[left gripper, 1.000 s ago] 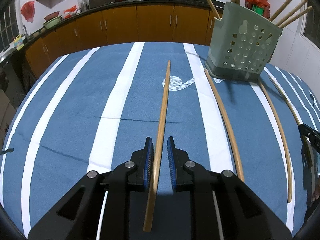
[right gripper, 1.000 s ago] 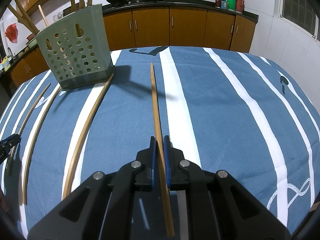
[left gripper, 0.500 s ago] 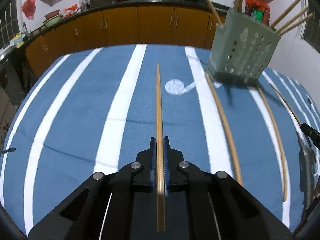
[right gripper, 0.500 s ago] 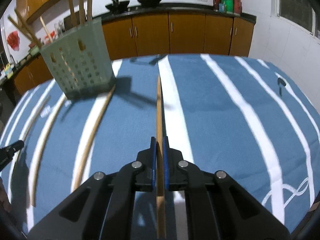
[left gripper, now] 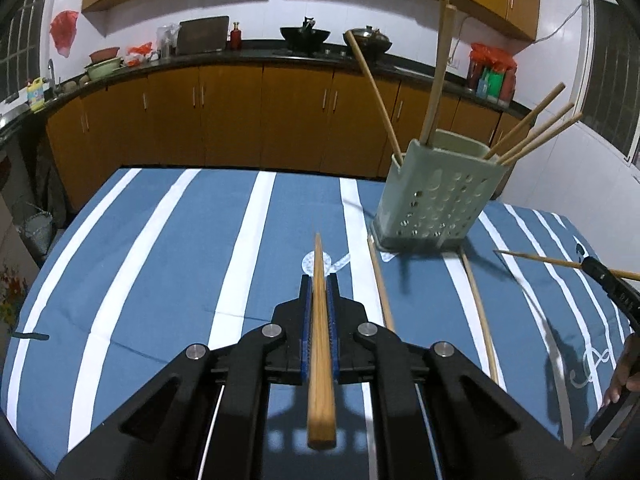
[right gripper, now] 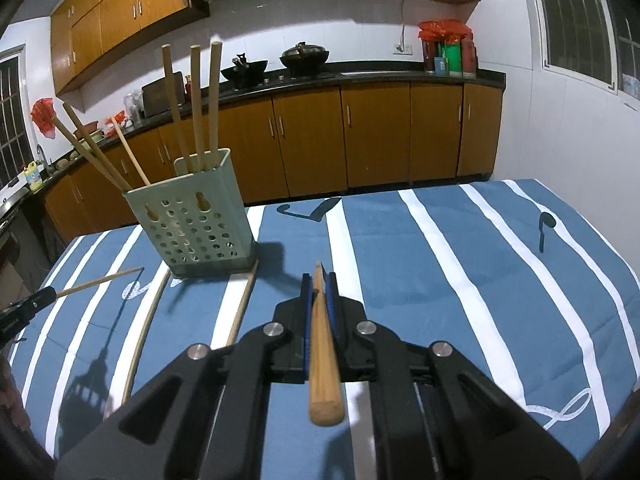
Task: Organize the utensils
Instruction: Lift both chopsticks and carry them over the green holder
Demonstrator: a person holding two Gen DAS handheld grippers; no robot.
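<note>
My left gripper is shut on a wooden chopstick that it holds lifted above the blue striped cloth. My right gripper is likewise shut on a second chopstick, also raised off the cloth. A pale green perforated holder stands at the far side with several chopsticks leaning in it. Two more chopsticks lie on the cloth in front of the holder. At the right edge of the left wrist view, the other gripper carries its chopstick.
Brown kitchen cabinets and a dark counter with pots run behind the table. A window is on the right wall. The cloth's far edge drops off toward the cabinets. A hand shows at the right edge.
Both grippers closed on their chopsticks and rose with them off the cloth. The views tilted up, so the holder and cabinets now sit lower and farther in the frames.
</note>
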